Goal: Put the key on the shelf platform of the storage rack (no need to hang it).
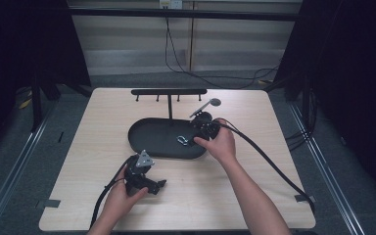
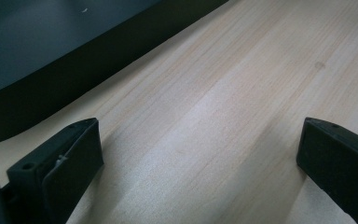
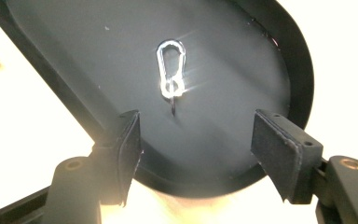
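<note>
Right gripper view — carabiner (image 3: 171, 69) upright, ring nearest jaws.

The high view is evenly lit on the table (image 1: 103, 127), dark at both sides. In the right gripper view the wood is blown out white and the metal clip (image 3: 171, 74) glares. The left gripper view is soft, with blurred jaws.

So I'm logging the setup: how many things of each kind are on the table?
Black oval tray: 1
Black hook rack: 1
Silver carabiner clip, lying in the tray: 1
Handheld grippers, left and right: 2
Total: 5
</note>
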Available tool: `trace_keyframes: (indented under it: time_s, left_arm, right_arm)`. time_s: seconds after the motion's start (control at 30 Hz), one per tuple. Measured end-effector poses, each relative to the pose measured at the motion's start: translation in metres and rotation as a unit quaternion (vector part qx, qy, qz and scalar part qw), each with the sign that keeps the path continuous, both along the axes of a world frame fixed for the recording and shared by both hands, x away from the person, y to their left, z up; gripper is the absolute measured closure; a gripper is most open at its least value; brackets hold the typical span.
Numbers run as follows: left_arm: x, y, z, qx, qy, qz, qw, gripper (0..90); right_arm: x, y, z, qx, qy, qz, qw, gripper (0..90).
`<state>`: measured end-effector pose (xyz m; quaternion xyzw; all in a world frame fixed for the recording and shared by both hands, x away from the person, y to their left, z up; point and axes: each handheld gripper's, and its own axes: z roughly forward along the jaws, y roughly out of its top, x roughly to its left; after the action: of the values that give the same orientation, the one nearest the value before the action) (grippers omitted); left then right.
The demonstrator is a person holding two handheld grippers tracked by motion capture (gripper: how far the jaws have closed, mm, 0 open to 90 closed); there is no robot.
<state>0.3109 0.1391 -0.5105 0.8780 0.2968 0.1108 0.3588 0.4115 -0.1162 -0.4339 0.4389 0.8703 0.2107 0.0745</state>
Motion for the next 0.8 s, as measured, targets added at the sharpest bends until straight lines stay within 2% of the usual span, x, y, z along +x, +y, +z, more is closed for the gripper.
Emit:
trace_keyframes:
  time_s: [0.57, 0.8]
  left_arm:
    - [0.0, 0.0, 0.0, 0.0, 0.001, 0.0, 1.0, 0.0]
    - [0.0, 0.0, 0.0, 0.0, 0.001, 0.0, 1.0, 0.0]
  right_arm:
    - [-0.017, -0.02, 0.008, 0.004, 0.003, 0.011, 0.9999, 27.8]
    - [-0.024, -0.026, 0.012, -0.008, 0.006, 0.016, 0.9998, 25.8]
